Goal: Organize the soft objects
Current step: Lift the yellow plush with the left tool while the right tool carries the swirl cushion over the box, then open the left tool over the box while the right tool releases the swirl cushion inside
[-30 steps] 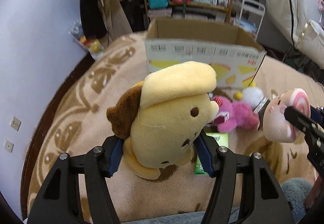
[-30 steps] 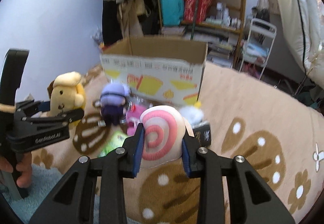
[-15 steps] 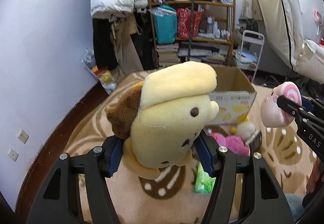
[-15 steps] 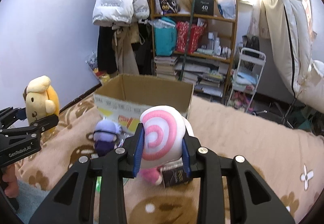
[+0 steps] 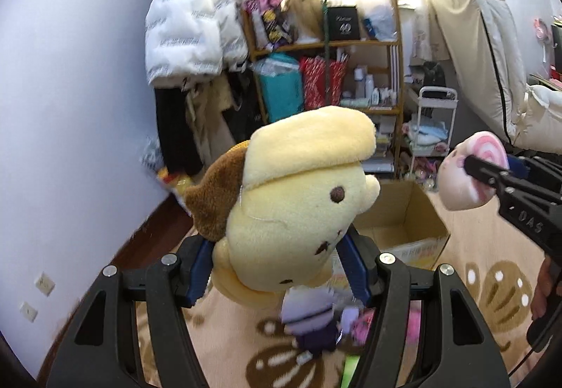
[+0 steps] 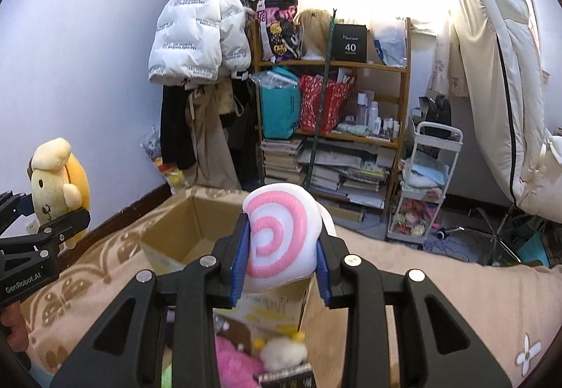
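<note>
Two plushies in my tongs, four loose on the beige blanket (image 6: pixel 404 268), one open cardboard box (image 6: pixel 186 230) behind them. My left gripper (image 5: pixel 277 268) is clamped on the yellow dog plush (image 5: pixel 298 205), pale yellow with a brown ear, sitting right between the pads. My right gripper (image 6: pixel 281 258) squeezes the pink-and-white swirl plush (image 6: pixel 281 233), above the box's near edge.

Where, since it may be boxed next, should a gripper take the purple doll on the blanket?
Probably across its round pale head, coming down from above: the purple doll lies on the blanket, and the head looks its bulkiest part. The view is blurred.
</note>
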A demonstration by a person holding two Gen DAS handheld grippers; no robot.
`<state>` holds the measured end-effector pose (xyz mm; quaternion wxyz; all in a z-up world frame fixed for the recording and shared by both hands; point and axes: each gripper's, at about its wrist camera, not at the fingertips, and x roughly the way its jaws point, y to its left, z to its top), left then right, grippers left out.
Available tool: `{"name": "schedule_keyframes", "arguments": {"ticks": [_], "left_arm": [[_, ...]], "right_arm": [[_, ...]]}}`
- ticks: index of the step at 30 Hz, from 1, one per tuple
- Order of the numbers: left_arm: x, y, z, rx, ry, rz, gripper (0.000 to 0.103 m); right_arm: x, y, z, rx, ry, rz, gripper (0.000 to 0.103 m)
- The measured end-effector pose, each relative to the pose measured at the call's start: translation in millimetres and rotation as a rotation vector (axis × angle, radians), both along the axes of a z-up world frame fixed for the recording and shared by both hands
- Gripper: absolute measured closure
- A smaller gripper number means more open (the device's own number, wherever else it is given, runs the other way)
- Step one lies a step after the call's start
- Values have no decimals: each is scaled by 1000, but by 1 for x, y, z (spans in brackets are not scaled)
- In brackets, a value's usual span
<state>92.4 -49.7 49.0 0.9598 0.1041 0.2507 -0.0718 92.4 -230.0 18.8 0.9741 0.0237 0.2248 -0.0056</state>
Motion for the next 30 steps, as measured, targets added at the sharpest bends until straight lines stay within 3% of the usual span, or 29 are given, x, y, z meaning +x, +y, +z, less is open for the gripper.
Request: {"name": "schedule_keyframes", "arguments": {"ticks": [9, 19, 30], "left_arm": [[44, -27, -6, 20, -9, -41, 39], [80, -36, -49, 11, 80, -63, 38], [103, -43, -88, 32, 173, -66, 35]], "right_arm": [[31, 2, -15, -9, -17, 36, 66], [53, -1, -53, 52, 71, 54, 64], [63, -7, -76, 89, 112, 65, 56]]}}
